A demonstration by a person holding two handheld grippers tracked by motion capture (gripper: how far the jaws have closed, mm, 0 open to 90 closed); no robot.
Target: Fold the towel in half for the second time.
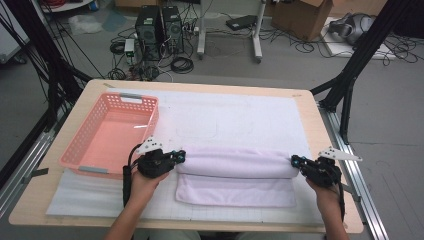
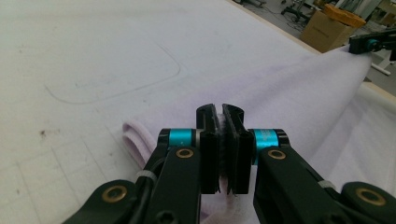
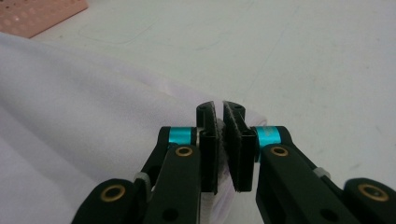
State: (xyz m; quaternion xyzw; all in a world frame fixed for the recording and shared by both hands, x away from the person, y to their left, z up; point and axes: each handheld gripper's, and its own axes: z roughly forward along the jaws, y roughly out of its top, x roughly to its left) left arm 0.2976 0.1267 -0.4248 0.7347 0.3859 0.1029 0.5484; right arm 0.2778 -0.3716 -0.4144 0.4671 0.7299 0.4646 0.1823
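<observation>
Pale lilac towel [image 1: 235,175] on a white gridded mat [image 1: 235,117]; salmon-pink perforated basket [image 1: 80,150] at ten o'clock; light wooden worktop [image 1: 310,130]; black grippers with teal bands.

Pink basket [image 1: 111,134], table [image 1: 320,135], floor PCs [image 1: 160,27]

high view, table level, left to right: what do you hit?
basket → left gripper, shut on the towel's left end → towel → right gripper, shut on its right end
</observation>
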